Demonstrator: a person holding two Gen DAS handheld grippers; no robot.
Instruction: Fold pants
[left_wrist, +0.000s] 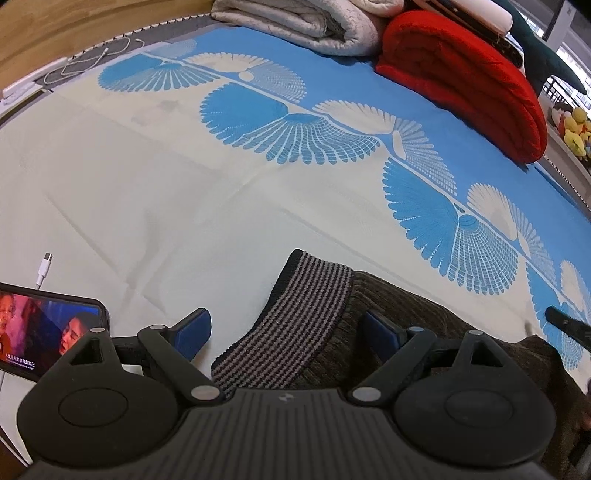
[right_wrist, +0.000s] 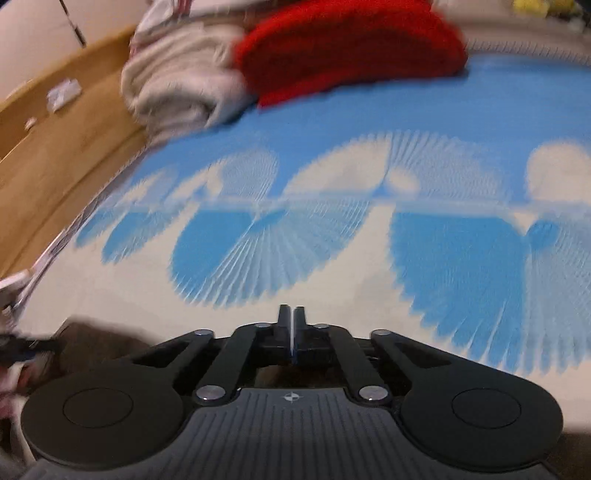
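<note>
Pants (left_wrist: 388, 325), dark brown w/ striped ribbed waistband, lie bunched on the bed sheet (left_wrist: 147, 184), right under the L gripper (left_wrist: 284, 332). L fingers wide apart, straddling the waistband, nothing gripped. R gripper (right_wrist: 291, 317) fingers pressed together, apparently empty; view is motion-blurred. Judging by the rumpled heap, folding looks early, no neat fold visible yet. Phone (left_wrist: 48, 328) beside L gripper shows video w/ subtitles, too small to read.

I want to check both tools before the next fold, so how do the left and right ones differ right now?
The left tool is open, its fingers straddling the striped waistband of the pants; the right tool is shut, with no cloth visible between its fingers. The left view is sharp; the right is blurred. Both point across the bedsheet.
</note>
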